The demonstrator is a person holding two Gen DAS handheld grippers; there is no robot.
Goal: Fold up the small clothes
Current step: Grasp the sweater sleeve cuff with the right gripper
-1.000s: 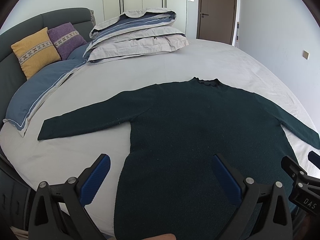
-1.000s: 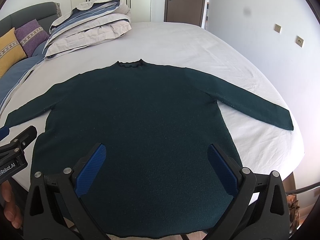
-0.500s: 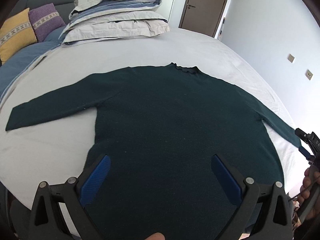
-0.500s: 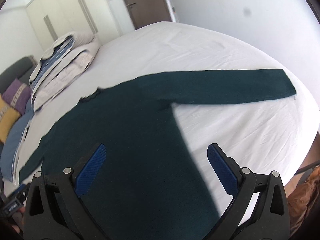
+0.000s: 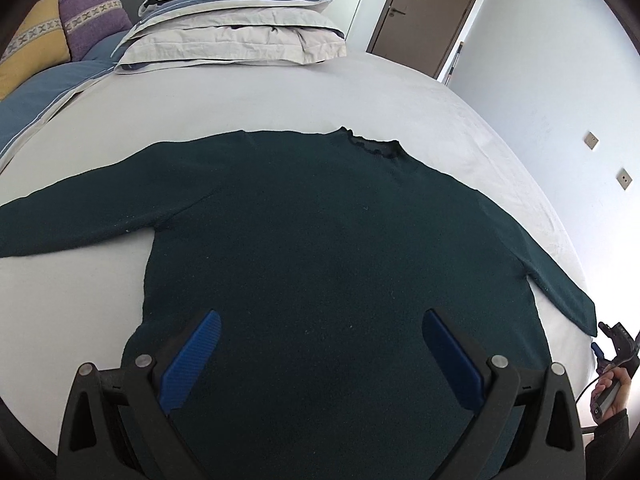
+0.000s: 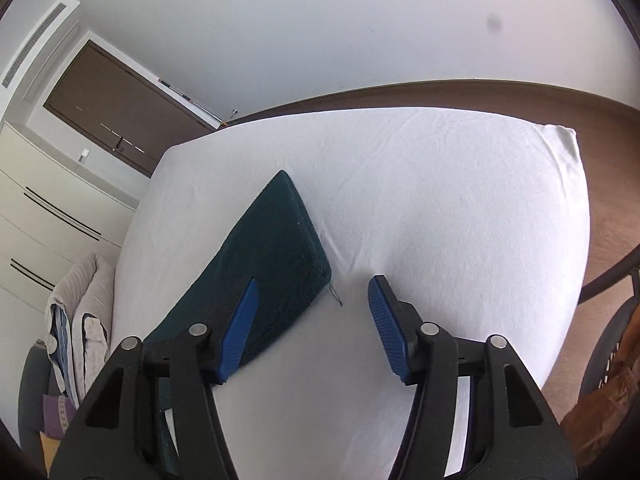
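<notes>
Looking down through my left camera, I see the sweater (image 5: 320, 260) spread flat and face-up on the bed (image 5: 248, 100), collar (image 5: 374, 146) toward the far side, both sleeves stretched outward. My left gripper (image 5: 320, 354) hovers over the hem area with its blue pads (image 5: 192, 356) spread wide, nothing pinched between them, just dark knit underneath. Out at the right edge of this view I can make out my right gripper (image 5: 614, 344), small and dark, just beyond the end of the right sleeve (image 5: 560, 288), with a hand (image 5: 608, 394) on its grip.

Switching to the right camera, it is rolled over, so the room sits tilted. The right gripper (image 6: 312, 322) is at the cuff (image 6: 288, 248) of that sleeve, and its jaws are closing. The left pad (image 6: 240, 320) sits over the sleeve's cloth; the right pad (image 6: 384, 320) is over bare white sheet. The cuff's near corner and a loose thread (image 6: 336, 296) lie in the gap, but I cannot tell that either pad presses on the fabric yet.

Behind the sweater, a folded duvet (image 5: 236, 36) is stacked near the headboard, with a yellow cushion (image 5: 34, 44) and a purple cushion (image 5: 96, 16) to the left. A brown door (image 5: 428, 12) stands beyond the bed.
</notes>
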